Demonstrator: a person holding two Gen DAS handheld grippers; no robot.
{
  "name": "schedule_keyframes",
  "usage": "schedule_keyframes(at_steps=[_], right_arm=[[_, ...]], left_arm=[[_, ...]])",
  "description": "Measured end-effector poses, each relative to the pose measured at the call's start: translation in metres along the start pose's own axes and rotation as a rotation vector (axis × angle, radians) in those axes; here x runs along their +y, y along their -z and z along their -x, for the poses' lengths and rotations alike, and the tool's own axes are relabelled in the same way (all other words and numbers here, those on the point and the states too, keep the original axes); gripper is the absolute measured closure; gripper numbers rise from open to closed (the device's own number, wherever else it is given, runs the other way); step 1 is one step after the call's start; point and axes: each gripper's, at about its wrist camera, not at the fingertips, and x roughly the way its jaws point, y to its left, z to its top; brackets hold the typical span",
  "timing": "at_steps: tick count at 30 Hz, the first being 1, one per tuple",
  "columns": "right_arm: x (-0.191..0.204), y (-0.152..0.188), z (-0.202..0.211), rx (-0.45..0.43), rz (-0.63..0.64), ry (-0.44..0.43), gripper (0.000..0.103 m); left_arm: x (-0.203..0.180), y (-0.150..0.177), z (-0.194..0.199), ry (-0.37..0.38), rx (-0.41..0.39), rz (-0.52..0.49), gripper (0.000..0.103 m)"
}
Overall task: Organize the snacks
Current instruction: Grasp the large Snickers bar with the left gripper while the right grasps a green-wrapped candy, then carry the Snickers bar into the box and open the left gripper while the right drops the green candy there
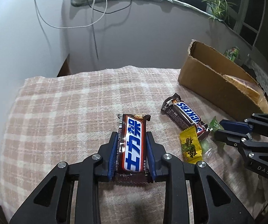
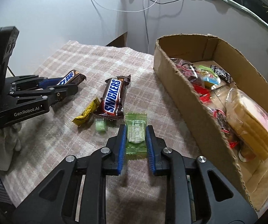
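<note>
Underneath everything, a pink plaid blanket carries a cardboard box at its right, filled with packaged snacks. Left gripper has its jaws pressed against both sides of a Snickers bar with Chinese lettering. Right gripper brackets a green vitamin C candy packet, pads touching its edges. Between them lie another Snickers bar, a yellow candy and a small green sweet.

Dim indoor light; fisheye-warped edges; soft shadows
</note>
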Motion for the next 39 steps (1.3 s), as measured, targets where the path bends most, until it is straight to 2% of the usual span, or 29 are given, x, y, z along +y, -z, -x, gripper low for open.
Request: schedule_keyframes(at_steps=[9,19,28,39], right_arm=[[-0.007,0.004,0.040,-0.069,-0.028,-0.030,0.081],[-0.035,0.005,0.094,-0.159,-0.070,-0.004,0.081],[-0.076,0.008,0.123,-0.198,-0.125,0.051,0.081],[-0.111,0.016,0.134,-0.199,-0.160,0.081,0.081]], left_arm=[[-0.004,0.003,0.025,0.007,-0.060,0.023,0.076],[-0.043,-0.017,0.052,0.055,-0.142,-0.034,0.076],[-0.072,-0.039,0.046,0.096,-0.158,-0.066,0.076],[-0.108,-0.072,0.023,0.147,-0.149,-0.075,0.076]])
